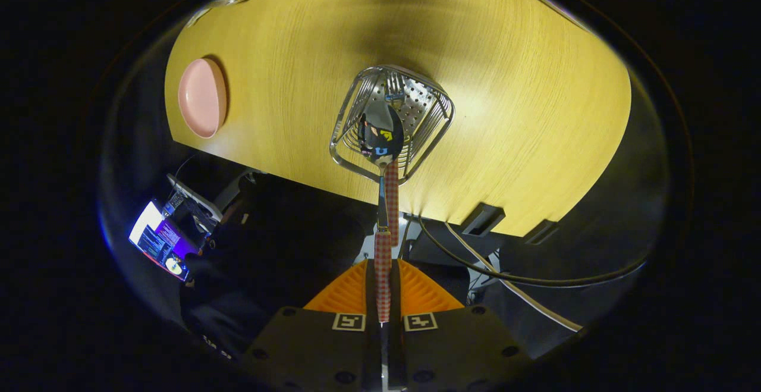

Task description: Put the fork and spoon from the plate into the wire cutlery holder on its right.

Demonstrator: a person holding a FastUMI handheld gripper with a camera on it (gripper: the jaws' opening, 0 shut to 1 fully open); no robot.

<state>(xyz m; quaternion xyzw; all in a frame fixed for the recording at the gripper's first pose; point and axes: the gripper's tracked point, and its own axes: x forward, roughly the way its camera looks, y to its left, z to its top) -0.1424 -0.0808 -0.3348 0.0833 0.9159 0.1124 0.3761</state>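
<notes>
1. Spoon (383,136): pinched by its red-checked handle between the two orange fingers (351,294), bowl pointing ahead, hanging over the mouth of the wire holder (392,121). Bowl seems just at or inside the rim; depth hard to judge from above.
2. Claw (383,297): narrow, closed on the spoon handle, both fingers pressing its sides.
3. Fork (393,87): tines visible inside the holder, towards its far side, already stowed by the look of it. Leaves the spoon as the last piece.
4. Holder: upright on the worktop (511,100), near the edge closest to the claw, perforated base visible through the open top.
5. Plate (202,97): pink, well apart from the holder, nothing visible on it.
6. Doing the step well, as a judgement:
   - Keep the spoon in line with the holder's centre, bowl clear of the wire rim and of the fork.
   - Lower straight along the handle's axis until the bowl sits deep inside.
   - Avoid sideways drag; a light wire holder near the worktop edge probably tips or slides easily.
   - Open only when the bowl is well down, so the handle leans on the rim and does not flip out.
   - Pull back along the same line, fingers clear of the handle.
</notes>
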